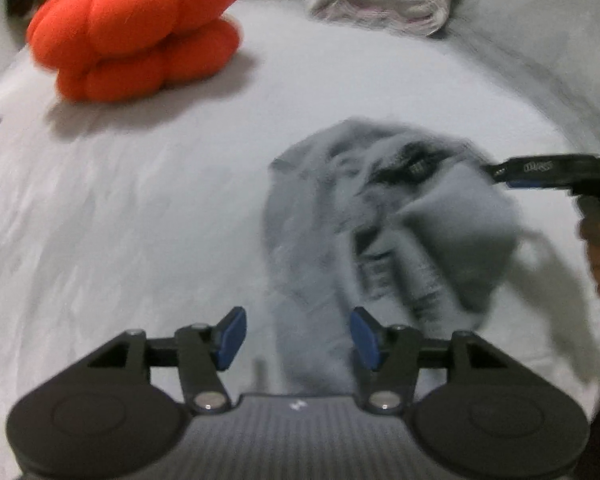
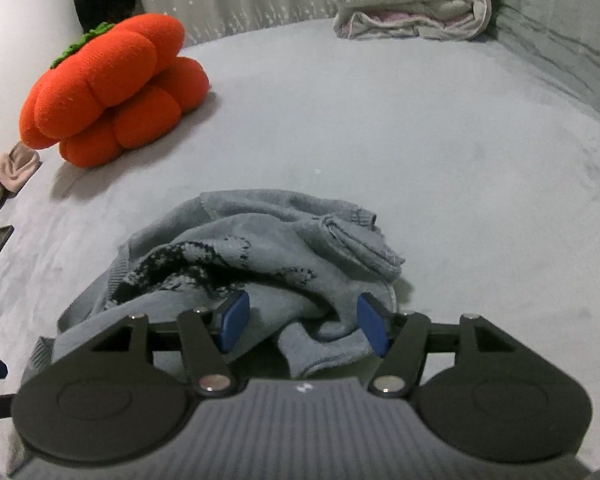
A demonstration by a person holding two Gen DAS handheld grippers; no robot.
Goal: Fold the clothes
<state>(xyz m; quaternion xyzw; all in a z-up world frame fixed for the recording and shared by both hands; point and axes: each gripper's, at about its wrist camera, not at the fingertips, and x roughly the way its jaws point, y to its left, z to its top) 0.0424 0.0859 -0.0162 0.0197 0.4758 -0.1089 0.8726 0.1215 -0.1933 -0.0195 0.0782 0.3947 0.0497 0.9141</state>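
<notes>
While the grey sweater [image 2: 236, 264] lies crumpled on the grey bed sheet [image 2: 420, 152], both tools hang over it with nothing gripped — the left gripper [image 1: 298, 338] part open above its near edge, the right gripper [image 2: 302, 322] part open over a fold. Spreading likely comes first. An orange pumpkin cushion [image 2: 108, 92] and folded blanket [image 2: 408, 4] sit well clear — room to work.

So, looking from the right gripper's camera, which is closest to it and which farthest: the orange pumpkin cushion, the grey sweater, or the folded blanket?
1. Grey sweater: crumpled directly beneath the right gripper.
2. Orange pumpkin cushion: farther back, on the left.
3. Folded blanket: farthest, at the bed's far edge, right of centre.
</notes>
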